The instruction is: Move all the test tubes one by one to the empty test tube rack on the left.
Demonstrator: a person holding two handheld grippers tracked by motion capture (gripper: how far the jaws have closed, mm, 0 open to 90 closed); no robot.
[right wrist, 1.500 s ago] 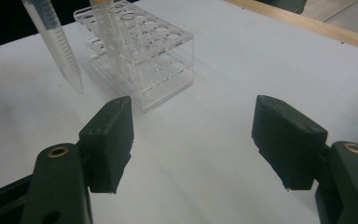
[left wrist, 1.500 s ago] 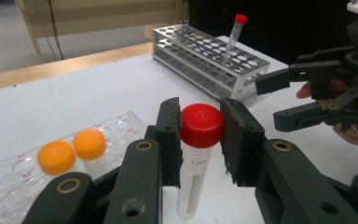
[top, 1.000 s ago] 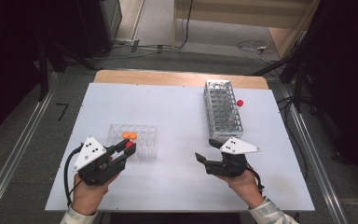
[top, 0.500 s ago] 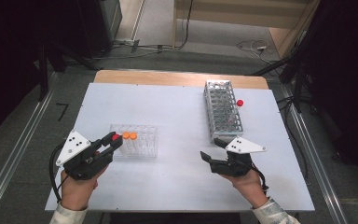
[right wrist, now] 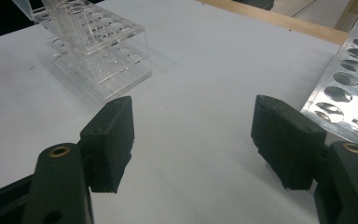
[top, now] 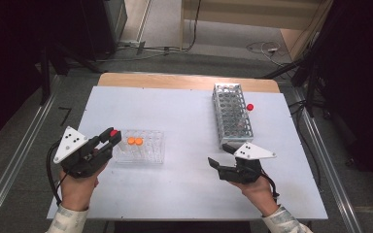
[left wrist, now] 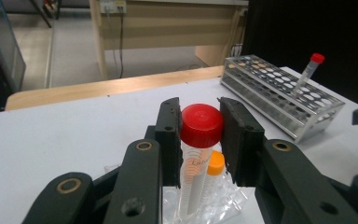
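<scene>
The red-capped tube [left wrist: 199, 140] is clamped at its cap between the jaws of the left gripper [top: 110, 139], just off the left end of the clear rack [top: 141, 146] near the table's [top: 184, 121] front left corner. Two orange-capped tubes [top: 135, 141] stand in that rack. The right gripper [top: 222, 156], jaws wide and holding nothing, sits near the front edge, just before the metal rack [top: 231, 114].

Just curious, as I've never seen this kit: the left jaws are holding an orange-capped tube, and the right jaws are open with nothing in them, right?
Not quite. The tube in the left gripper has a red cap, not orange, as the left gripper view shows; an orange-capped tube stands just behind it. The rest holds: the right gripper is open with nothing between its jaws.
</scene>
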